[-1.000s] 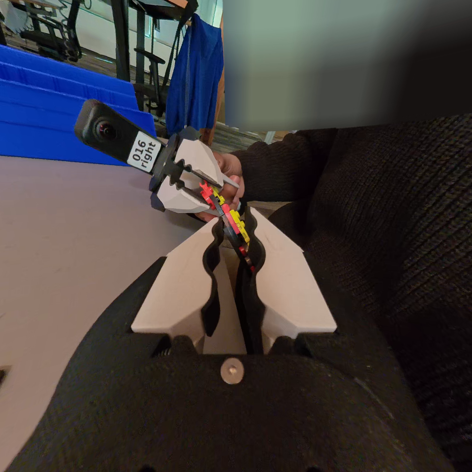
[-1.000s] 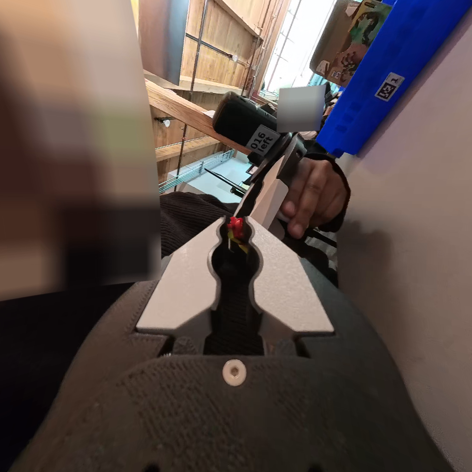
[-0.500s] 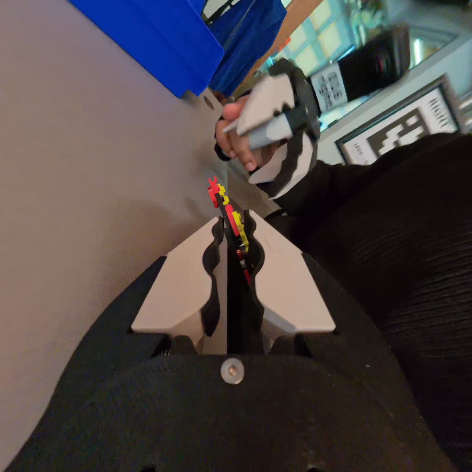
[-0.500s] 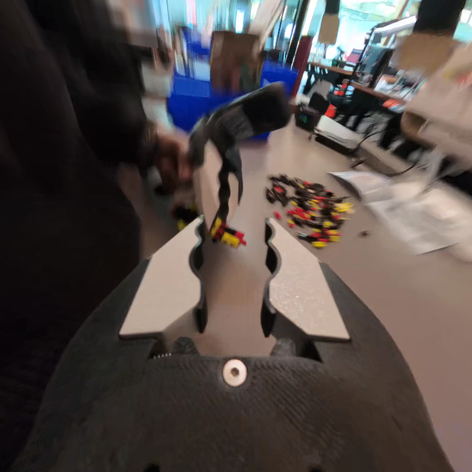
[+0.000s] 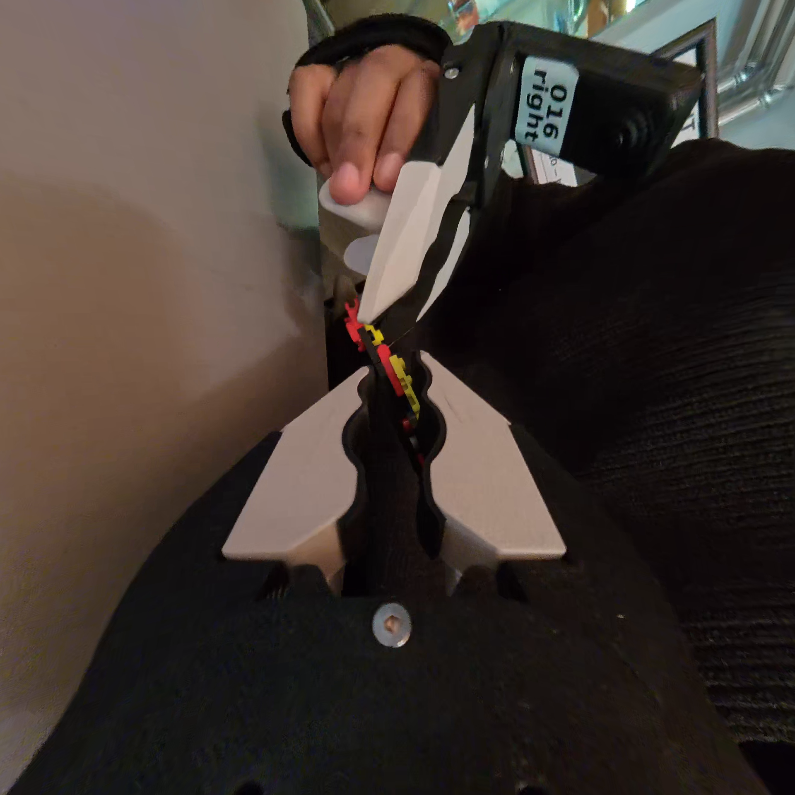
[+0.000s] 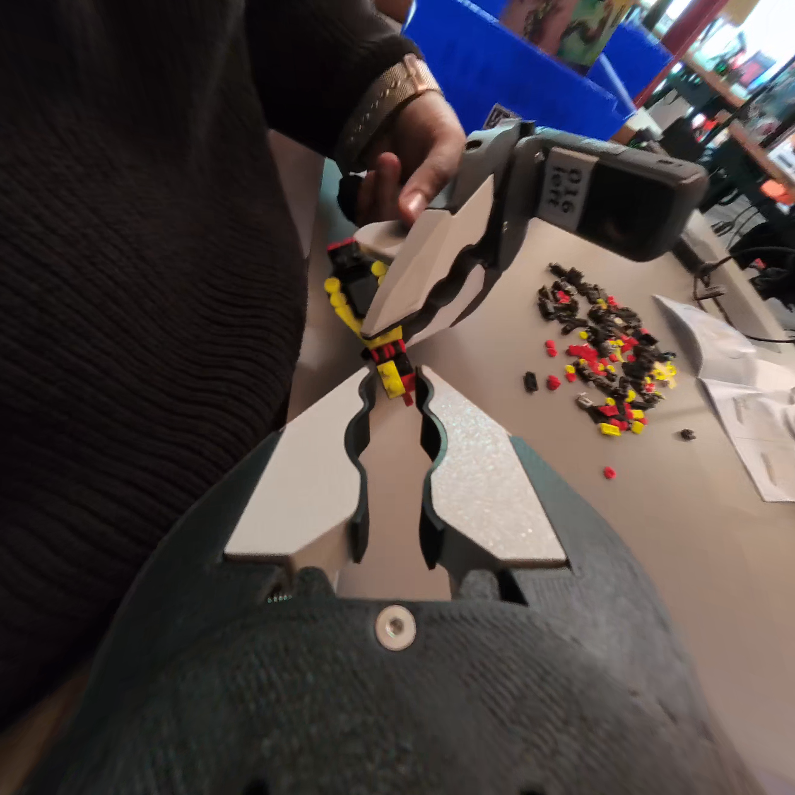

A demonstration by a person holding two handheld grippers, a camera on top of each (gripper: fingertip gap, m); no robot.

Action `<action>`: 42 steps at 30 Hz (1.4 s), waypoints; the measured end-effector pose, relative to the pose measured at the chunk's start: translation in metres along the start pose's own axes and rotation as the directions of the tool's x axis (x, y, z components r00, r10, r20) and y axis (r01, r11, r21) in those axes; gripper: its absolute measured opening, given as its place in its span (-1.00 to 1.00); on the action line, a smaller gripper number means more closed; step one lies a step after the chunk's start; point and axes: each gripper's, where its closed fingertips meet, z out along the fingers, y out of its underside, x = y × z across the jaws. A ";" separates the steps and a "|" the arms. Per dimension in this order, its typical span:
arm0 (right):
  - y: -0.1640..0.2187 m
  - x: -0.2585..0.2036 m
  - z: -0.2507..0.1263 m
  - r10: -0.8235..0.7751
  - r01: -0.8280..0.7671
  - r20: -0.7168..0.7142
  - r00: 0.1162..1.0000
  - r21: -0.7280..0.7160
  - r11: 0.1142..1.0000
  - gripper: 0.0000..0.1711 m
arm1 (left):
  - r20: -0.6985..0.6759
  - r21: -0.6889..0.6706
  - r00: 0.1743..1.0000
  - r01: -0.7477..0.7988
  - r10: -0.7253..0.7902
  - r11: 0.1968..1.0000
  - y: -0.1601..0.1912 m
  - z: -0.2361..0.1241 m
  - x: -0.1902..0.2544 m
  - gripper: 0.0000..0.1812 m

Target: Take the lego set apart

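A: While we look from the left wrist, what do you see?

B: I see the left gripper [image 5: 393, 374] squeezed tight on the lego [image 5: 389, 365]. It is a thin strip of red, yellow and black bits, up in the air. The right gripper [image 5: 378, 320] comes down from above and its tip touches the top end of the strip.

A: Now the right wrist. What is there?

B: The right gripper [image 6: 393, 378] is partly open, and its tips sit on both sides of one end of the lego [image 6: 389, 365]. I cannot tell if they pinch it yet. The left gripper [image 6: 378, 335] holds the other part. Lots of loose bits [image 6: 602, 348] lie in a pile on the table [image 6: 494, 430], well apart from it.

A: So which step is this?

B: I think they are getting set to pull off one more bit.

A: What comes next?

B: I think the right one must squeeze the end bit, then twist or pull it off while the left one holds firm.
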 end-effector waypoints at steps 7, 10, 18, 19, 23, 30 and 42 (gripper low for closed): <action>0.000 0.007 -0.001 0.030 -0.030 -0.023 0.999 -0.012 0.999 -0.89 | -0.013 0.055 1.000 0.015 -0.015 0.998 -0.009 -0.005 -0.002 -0.84; 0.009 0.008 0.001 0.056 -0.057 -0.022 0.998 -0.051 0.997 -0.89 | 0.091 0.061 0.996 -0.032 0.027 0.998 -0.011 -0.006 -0.013 -0.81; 0.055 0.034 0.007 0.326 -0.357 -0.173 0.930 -0.199 0.913 -0.92 | 0.557 0.108 0.794 -0.361 0.245 0.926 -0.048 -0.044 -0.051 -0.50; 0.055 0.033 0.010 0.383 -0.410 -0.166 0.909 -0.189 0.892 -0.92 | 0.591 0.072 0.753 -0.407 0.290 0.911 -0.048 -0.044 -0.052 -0.48; 0.053 0.026 0.022 0.480 -0.501 -0.148 0.865 -0.173 0.848 -0.92 | 0.680 -0.207 0.552 -0.486 0.482 0.849 -0.033 -0.037 -0.069 -0.38; 0.049 0.023 0.021 0.433 -0.449 -0.123 0.893 -0.169 0.878 -0.83 | 0.701 -0.370 0.413 -0.486 0.581 0.792 -0.024 -0.033 -0.083 -0.38; 0.056 0.020 0.026 0.429 -0.441 -0.103 0.897 -0.218 0.870 -0.91 | 0.666 -0.334 0.459 -0.521 0.588 0.786 -0.024 -0.026 -0.075 -0.88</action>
